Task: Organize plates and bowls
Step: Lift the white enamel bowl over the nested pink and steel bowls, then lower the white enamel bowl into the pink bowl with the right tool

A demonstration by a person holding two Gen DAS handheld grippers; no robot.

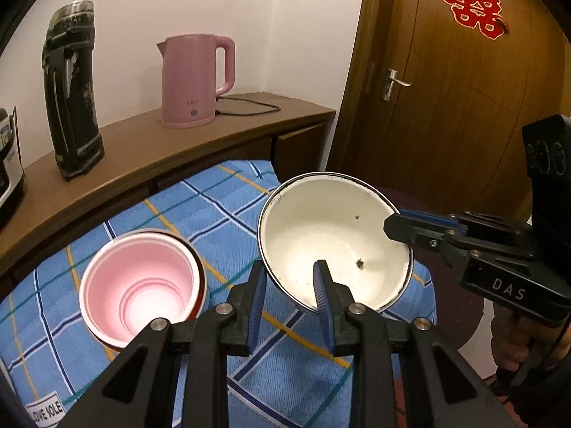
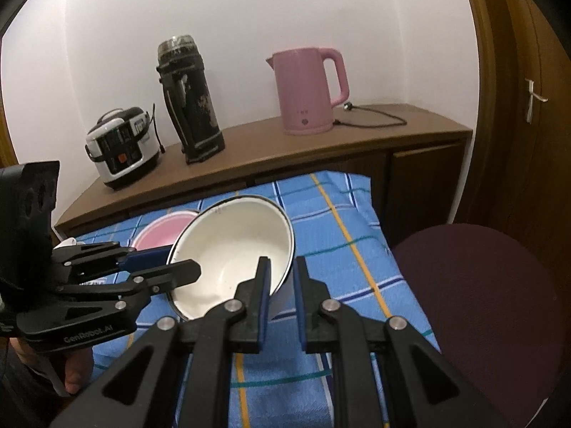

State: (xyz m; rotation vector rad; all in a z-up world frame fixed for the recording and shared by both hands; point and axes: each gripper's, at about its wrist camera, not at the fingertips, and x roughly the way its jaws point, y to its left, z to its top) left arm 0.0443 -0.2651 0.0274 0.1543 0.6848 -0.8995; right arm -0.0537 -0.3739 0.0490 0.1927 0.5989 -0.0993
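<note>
We hold the white bowl [image 1: 332, 239] tilted above the blue checked cloth [image 1: 200, 210], both grippers angled downward: left gripper [image 1: 289, 278] pinching its near rim, right gripper [image 2: 282, 278] clamped on the opposite rim. The pink bowl [image 1: 142, 281] sits just beside.

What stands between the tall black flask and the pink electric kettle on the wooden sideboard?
Nothing: bare sideboard top between flask and kettle, in both wrist views.

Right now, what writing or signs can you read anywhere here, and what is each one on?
"DAS": on the right gripper.
"GenRobot.AI": on the left gripper.
"LOVE SOLE", partly cut off: white tag on the blue checked cloth.
Red double-happiness character: on the wooden door.
Print on the pink kettle: too small to read.
</note>
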